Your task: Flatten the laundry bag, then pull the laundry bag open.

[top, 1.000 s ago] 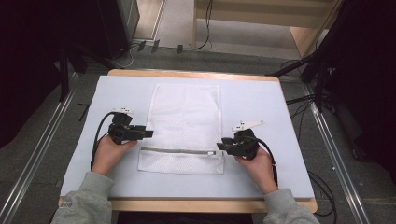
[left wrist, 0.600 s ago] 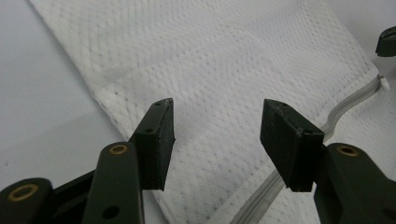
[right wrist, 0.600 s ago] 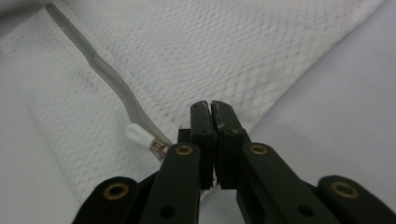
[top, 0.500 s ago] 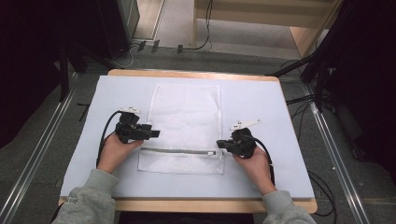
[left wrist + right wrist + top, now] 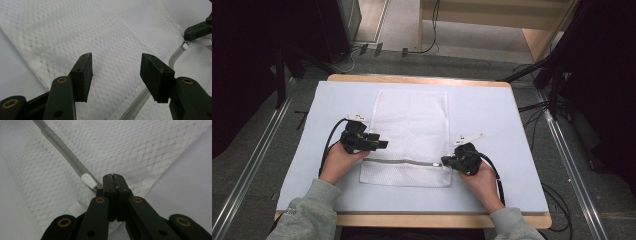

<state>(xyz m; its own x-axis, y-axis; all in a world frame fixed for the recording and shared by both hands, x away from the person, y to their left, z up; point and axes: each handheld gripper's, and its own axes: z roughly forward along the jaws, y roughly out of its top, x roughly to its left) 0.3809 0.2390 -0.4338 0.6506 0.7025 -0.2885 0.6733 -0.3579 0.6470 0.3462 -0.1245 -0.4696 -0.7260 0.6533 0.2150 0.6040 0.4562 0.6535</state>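
Observation:
A white mesh zip bag (image 5: 412, 120) lies flat on the pale mat (image 5: 497, 115). Its grey zipper (image 5: 402, 161) runs across near the front end. My left gripper (image 5: 382, 145) hovers open over the bag's left edge, above the zipper. In the left gripper view its jaws stand wide apart (image 5: 116, 72) over the mesh (image 5: 112, 32), with nothing between them. My right gripper (image 5: 444, 161) sits at the zipper's right end. Its jaws are pressed together (image 5: 113, 176) right beside the small white zipper pull (image 5: 87, 180), tips resting on the mesh (image 5: 140, 145).
The mat covers a wooden table (image 5: 412, 79) almost to its edges. Bare mat lies left and right of the bag. Cables (image 5: 332, 140) trail from both grippers. Metal rails (image 5: 257, 160) and dark equipment stand on the floor around the table.
My left gripper has slid a little to the right, onto the bag's left edge. The right gripper has stayed at the zipper pull, nearly still.

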